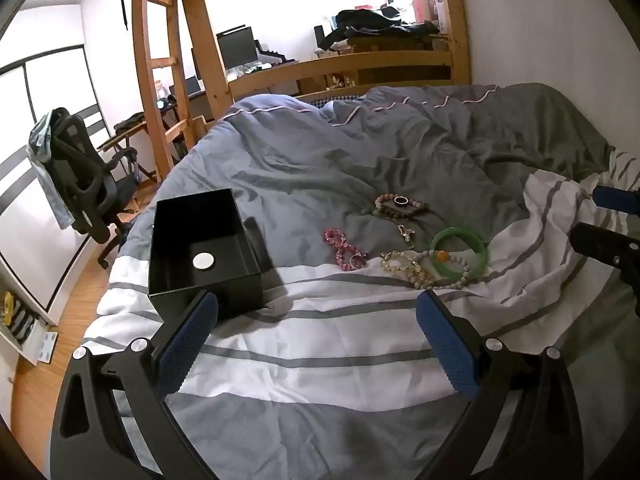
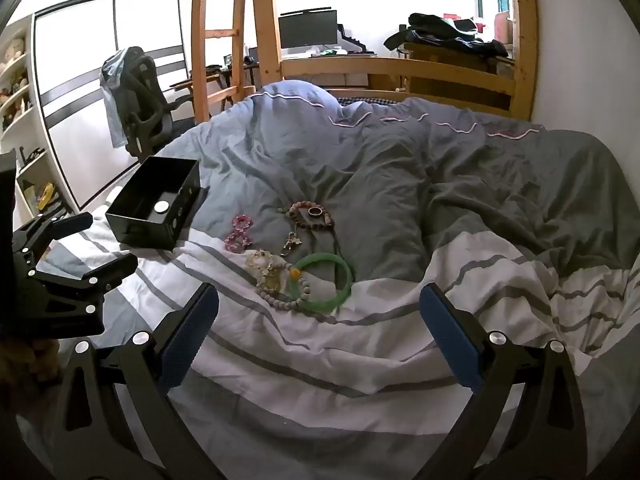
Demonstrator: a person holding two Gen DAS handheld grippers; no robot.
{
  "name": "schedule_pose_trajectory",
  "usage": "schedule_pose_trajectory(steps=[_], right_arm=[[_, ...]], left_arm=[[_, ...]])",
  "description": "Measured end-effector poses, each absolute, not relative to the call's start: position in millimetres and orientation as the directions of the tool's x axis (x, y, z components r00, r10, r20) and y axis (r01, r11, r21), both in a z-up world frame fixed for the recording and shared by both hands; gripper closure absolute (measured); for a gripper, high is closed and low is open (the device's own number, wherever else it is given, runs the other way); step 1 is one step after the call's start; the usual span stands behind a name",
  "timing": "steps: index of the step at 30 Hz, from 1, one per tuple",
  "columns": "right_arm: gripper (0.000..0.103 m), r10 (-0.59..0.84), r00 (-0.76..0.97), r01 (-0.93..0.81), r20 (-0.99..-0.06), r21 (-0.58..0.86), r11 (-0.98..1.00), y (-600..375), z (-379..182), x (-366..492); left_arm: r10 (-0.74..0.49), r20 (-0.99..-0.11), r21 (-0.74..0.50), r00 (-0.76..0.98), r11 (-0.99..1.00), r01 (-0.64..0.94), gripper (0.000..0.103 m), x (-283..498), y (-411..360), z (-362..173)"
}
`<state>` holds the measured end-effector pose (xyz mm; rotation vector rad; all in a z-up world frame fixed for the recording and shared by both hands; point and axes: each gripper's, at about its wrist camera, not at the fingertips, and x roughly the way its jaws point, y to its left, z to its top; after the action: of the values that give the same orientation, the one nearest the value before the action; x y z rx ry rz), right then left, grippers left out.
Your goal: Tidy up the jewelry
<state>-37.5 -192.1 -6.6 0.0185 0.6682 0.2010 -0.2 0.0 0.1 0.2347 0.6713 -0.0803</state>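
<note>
Right now the green bangle [image 2: 324, 282] lies just ahead of the right gripper [image 2: 320, 322], probably nearer than the left gripper [image 1: 318, 338], both jaws wide and empty.

Too small to tell, the shiny charm [image 2: 291, 243] near the green bangle [image 2: 322, 282]. Hidden in part behind the left tool's finger [image 1: 188, 344], the black box's [image 1: 202, 240] near corner. Cut off by the picture's right edge, the right tool [image 1: 612, 232]. Covered beside the bangle, part of the pale bead string [image 1: 448, 276].
</note>
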Motion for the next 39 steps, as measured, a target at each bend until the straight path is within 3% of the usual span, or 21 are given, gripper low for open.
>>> schedule_pose_trajectory(steps=[39], right_arm=[[0.004, 0.185, 0.763, -0.178, -0.62, 0.074, 0.981, -190.4, -8.5, -36.7]], left_arm=[[0.021, -0.626, 0.211, 0.78, 0.967, 0.144, 0.005, 0.0, -0.9, -0.5]])
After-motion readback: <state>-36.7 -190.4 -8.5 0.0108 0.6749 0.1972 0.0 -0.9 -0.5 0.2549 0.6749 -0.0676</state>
